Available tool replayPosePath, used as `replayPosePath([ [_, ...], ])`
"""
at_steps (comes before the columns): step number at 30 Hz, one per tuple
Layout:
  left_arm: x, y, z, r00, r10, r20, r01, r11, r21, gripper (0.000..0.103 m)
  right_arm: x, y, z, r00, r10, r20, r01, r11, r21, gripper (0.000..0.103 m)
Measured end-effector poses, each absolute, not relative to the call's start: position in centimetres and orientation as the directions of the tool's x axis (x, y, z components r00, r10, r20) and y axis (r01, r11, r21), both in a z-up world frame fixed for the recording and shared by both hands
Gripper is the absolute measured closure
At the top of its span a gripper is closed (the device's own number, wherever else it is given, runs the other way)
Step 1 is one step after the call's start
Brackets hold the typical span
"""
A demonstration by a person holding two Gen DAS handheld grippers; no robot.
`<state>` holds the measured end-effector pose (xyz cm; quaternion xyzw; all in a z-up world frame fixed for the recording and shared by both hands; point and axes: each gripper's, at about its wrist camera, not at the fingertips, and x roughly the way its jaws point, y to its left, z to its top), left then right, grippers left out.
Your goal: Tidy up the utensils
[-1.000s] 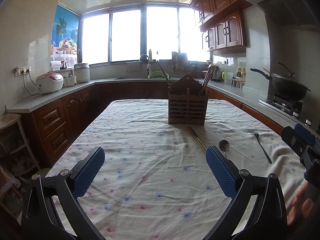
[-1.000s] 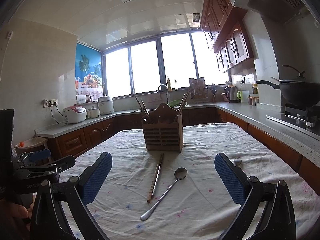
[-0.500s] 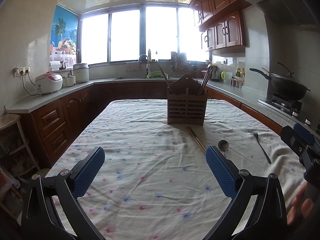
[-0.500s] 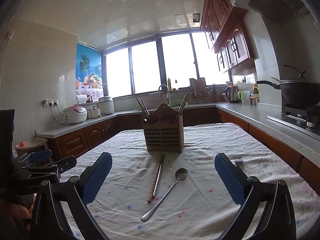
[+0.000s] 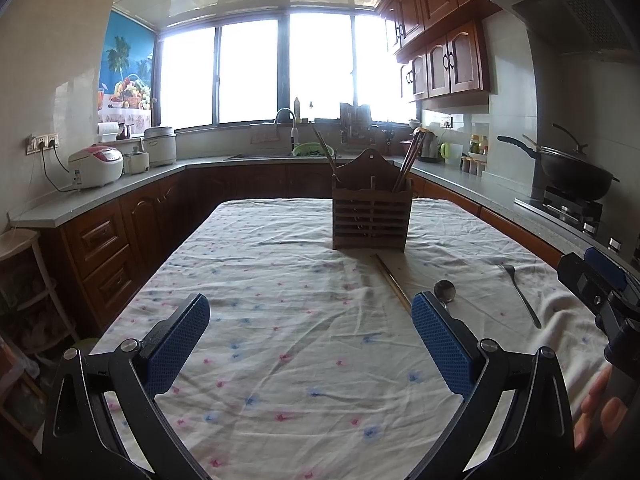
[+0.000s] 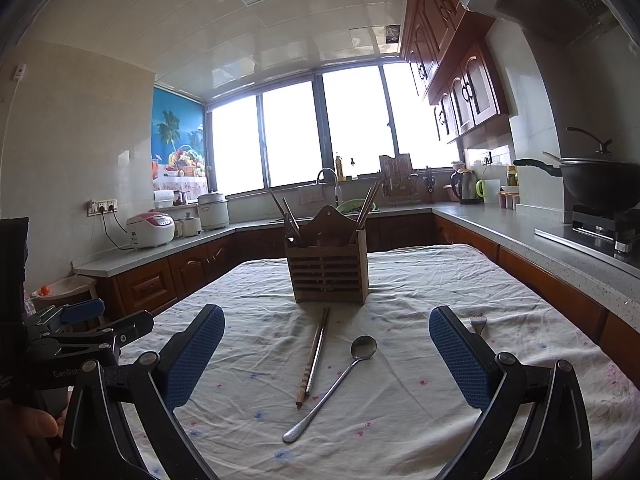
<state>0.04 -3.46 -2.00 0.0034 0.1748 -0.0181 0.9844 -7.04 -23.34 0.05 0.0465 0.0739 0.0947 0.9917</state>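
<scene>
A wooden utensil holder (image 6: 327, 266) with chopsticks standing in it sits mid-table; it also shows in the left wrist view (image 5: 371, 216). In front of it lie a pair of chopsticks (image 6: 314, 354), a metal spoon (image 6: 336, 384) and a fork (image 5: 519, 292), whose tines (image 6: 477, 322) show behind my right finger. My right gripper (image 6: 326, 358) is open and empty above the chopsticks and spoon. My left gripper (image 5: 310, 348) is open and empty over bare cloth, left of the utensils.
The table carries a floral white cloth (image 5: 260, 280). Counters run around it, with a rice cooker (image 5: 95, 165) at left, a sink (image 5: 286, 152) at the back and a wok on the stove (image 5: 572, 172) at right.
The right wrist view has crept slightly forward toward the holder; the left has barely shifted. Both grippers stay open and empty.
</scene>
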Motion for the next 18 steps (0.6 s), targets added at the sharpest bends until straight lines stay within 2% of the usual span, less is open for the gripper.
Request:
replayPosePath([
  [18,0.2,-3.49,-1.92,0.937,-0.038,-0.347,0.039,0.999,-0.003,0.0,-6.89,-23.03,-0.46,0.97,0.196,-0.144,-0.18,0.977,0.116,0.0],
])
